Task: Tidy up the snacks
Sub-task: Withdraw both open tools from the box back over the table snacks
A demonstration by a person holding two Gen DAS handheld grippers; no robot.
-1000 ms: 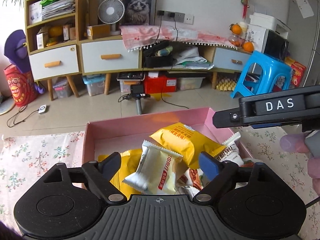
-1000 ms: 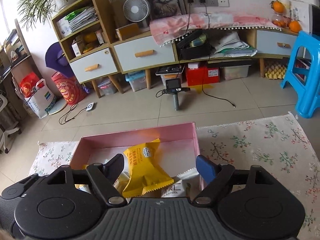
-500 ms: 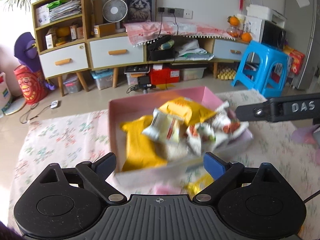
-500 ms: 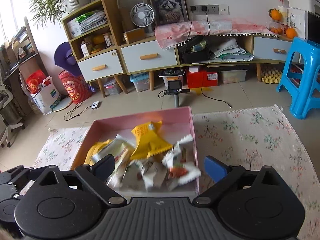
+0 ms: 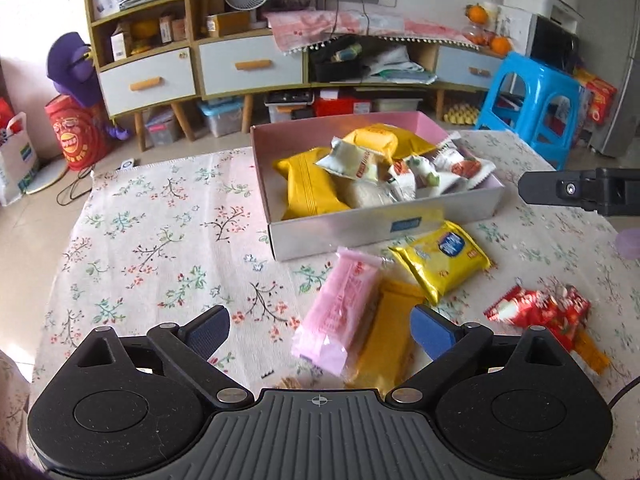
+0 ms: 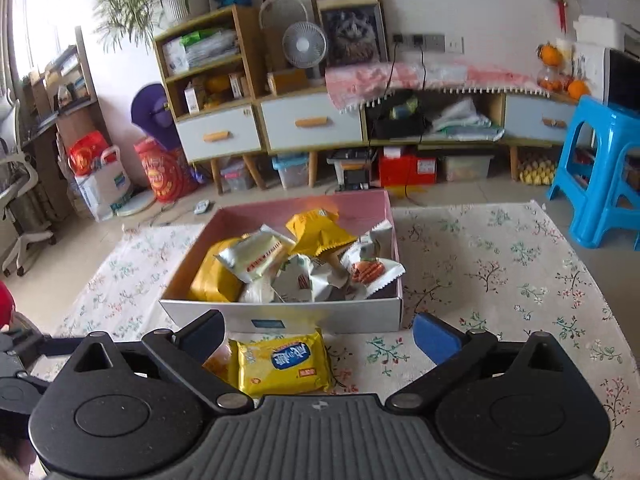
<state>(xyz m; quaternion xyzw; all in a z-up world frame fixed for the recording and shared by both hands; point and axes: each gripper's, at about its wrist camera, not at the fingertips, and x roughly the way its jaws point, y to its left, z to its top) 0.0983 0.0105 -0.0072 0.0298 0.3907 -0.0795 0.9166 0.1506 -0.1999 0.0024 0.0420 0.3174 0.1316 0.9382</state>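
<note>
left wrist view: the pink box [image 5: 384,232] on the bench [image 5: 160,240] holds most snacks, while a pink packet [image 5: 340,312], yellow packet [image 5: 440,260], orange packet [image 5: 388,340] and red packet [image 5: 536,312] lie loose just in front. left gripper [image 5: 320,326] and right gripper [image 6: 316,332] have just been opening, now wide, empty.

You get soft, bright daylight in both views, strongest at the upper left of the right wrist frame, where the window [image 6: 24,40] washes out to white. Fisheye bending curves the cabinet [image 5: 248,64] and darkens the corners. Motion blur smears the red packet [image 5: 536,312] at lower right and the pink packet [image 5: 340,308]; shadows stay faint.
</note>
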